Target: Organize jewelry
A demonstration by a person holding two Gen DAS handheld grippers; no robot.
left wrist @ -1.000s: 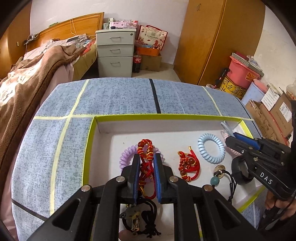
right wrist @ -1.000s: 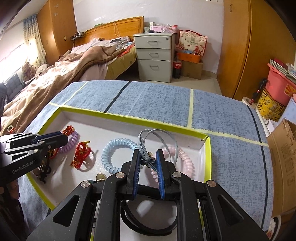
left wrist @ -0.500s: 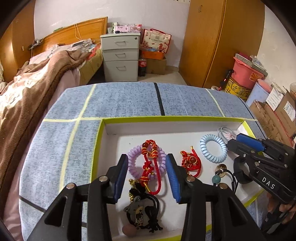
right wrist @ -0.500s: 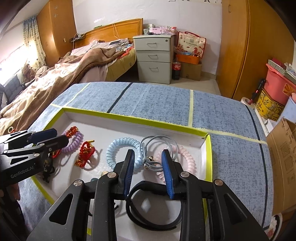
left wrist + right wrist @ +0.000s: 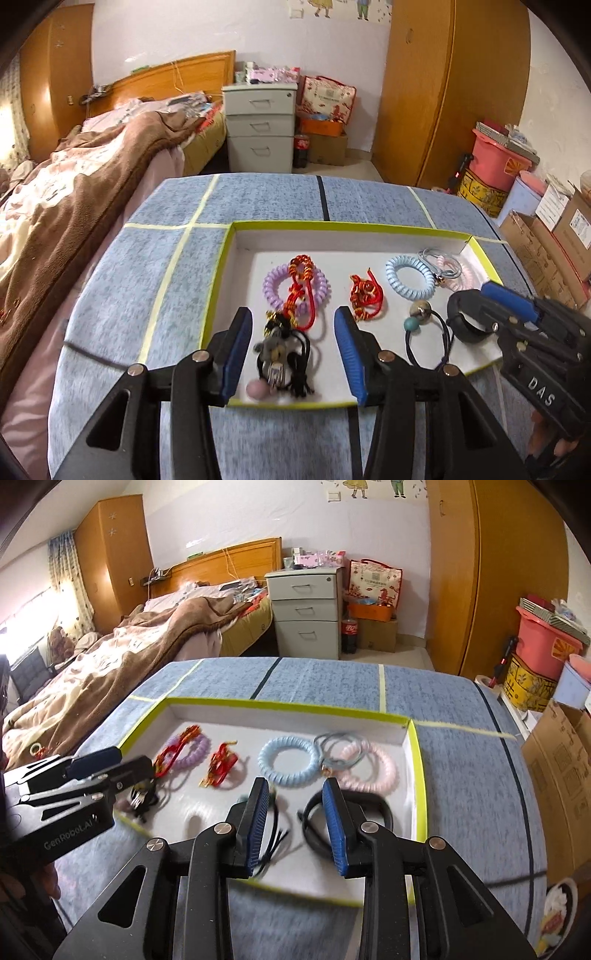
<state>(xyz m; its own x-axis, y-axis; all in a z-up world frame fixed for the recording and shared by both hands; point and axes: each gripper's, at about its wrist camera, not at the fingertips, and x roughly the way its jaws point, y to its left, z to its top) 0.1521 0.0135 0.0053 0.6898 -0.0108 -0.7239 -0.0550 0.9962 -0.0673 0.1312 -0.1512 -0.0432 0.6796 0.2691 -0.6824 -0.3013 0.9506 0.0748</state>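
Note:
A white tray with a yellow-green rim (image 5: 343,225) (image 5: 280,704) holds the jewelry. A red beaded bracelet (image 5: 301,291) lies across a purple coil band (image 5: 275,286). A second red bracelet (image 5: 365,295), a blue coil band (image 5: 410,277) (image 5: 286,761), a grey-blue cord loop (image 5: 332,747), a pink coil band (image 5: 373,771), a black band (image 5: 347,812) and black cords with charms (image 5: 284,354) also lie inside. My left gripper (image 5: 293,356) is open and empty above the tray's near edge. My right gripper (image 5: 295,825) is open and empty above the near right part.
The tray sits on a blue-grey cloth-covered table (image 5: 177,266) marked with tape lines. A bed (image 5: 74,192) stands to the left, a grey drawer unit (image 5: 260,129) and wooden wardrobe (image 5: 450,92) behind, boxes and bins (image 5: 550,221) to the right.
Both grippers let go and opened: the left released the red bracelet onto the purple band, the right released the grey-blue cord loop. Both have drawn back toward the tray's near edge.

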